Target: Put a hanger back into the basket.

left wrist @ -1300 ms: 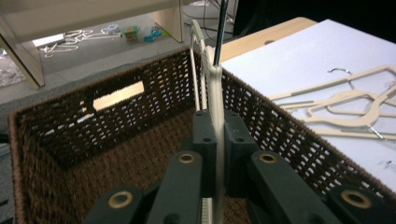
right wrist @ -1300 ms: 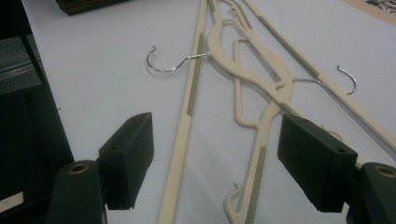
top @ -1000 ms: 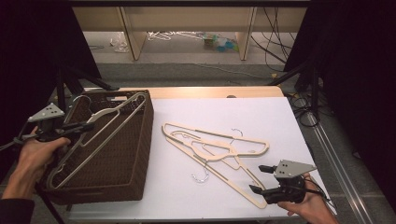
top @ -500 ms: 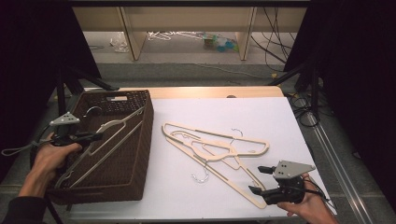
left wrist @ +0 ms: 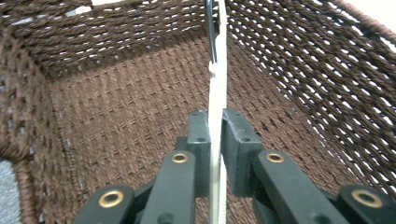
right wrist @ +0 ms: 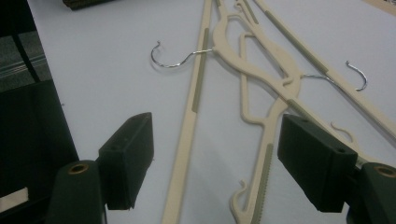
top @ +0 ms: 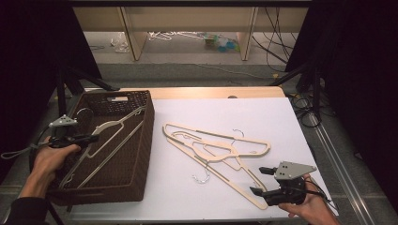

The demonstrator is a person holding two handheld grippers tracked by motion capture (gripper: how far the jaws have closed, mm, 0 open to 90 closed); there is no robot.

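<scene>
White tabletop [top: 263, 117]: woven basket [top: 141, 154] at L edge, open room at R. L gripper [left wrist: 215, 135], jaws just easing apart, holds cream hanger [left wrist: 217, 84] inside basket. R gripper [right wrist: 215, 158] gapes over loose hangers [right wrist: 261, 70].

A cream plastic hanger [top: 110, 136] with a metal hook is seen slanted inside the brown wicker basket [top: 141, 154]. Its thin edge is clamped between the left tool [left wrist: 215, 135]. The basket is placed at the left of the bench.

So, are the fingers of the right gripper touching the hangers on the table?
Apart. In the right gripper view the fingers stand wide open, with bare table between each and the hangers.
</scene>
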